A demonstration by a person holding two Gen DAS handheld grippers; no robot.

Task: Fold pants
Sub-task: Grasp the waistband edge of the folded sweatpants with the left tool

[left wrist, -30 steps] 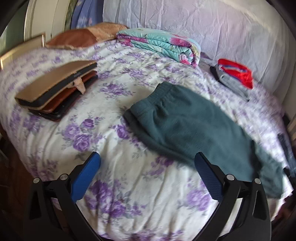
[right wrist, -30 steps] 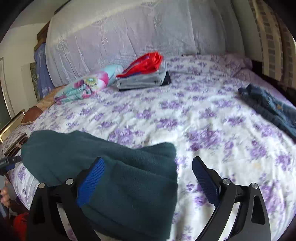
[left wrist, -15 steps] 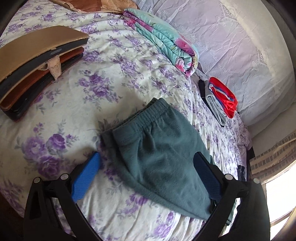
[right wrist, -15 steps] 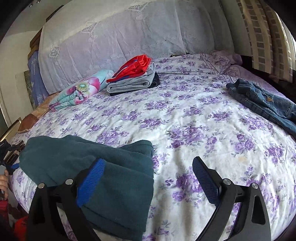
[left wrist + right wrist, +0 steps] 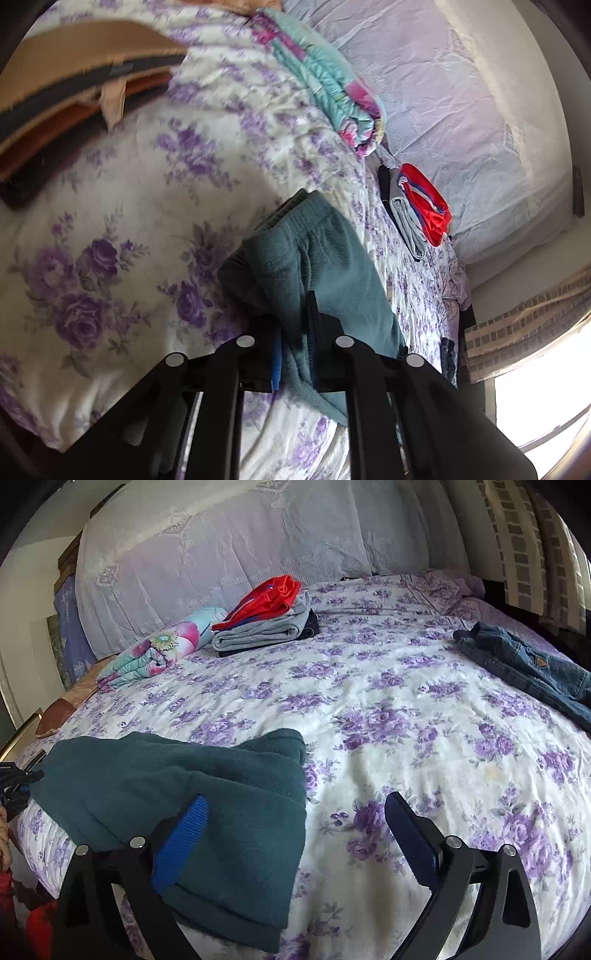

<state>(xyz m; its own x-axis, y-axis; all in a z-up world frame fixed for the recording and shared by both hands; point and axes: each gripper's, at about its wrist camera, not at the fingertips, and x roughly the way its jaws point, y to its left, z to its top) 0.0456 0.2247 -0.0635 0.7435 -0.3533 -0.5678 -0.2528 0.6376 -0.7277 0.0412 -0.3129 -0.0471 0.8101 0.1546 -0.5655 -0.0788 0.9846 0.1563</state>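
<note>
Left gripper (image 5: 295, 350): jaws drawn nearly together, pinching the edge of the dark teal fleece pants (image 5: 325, 266) close to the ribbed waistband; fabric bunches up between the blue-padded fingers (image 5: 276, 363).

Right gripper (image 5: 295, 834): jaws spread wide, holding nothing. Its left finger (image 5: 181, 843) lies on top of the folded leg end of the pants (image 5: 192, 794); its right finger (image 5: 410, 840) sits over the bare purple-flowered white bedspread (image 5: 406, 709), clear of the cloth.

The pants lie folded lengthwise along the near edge of the bed, waistband toward the left gripper, leg end doubled over under the right.

Toward the far edge: a stack of folded red and grey clothes (image 5: 269, 616), with a rolled turquoise floral blanket (image 5: 162, 646) just beside it. Blue denim jeans (image 5: 528, 668) lie at the right edge, well apart from the pants.
</note>
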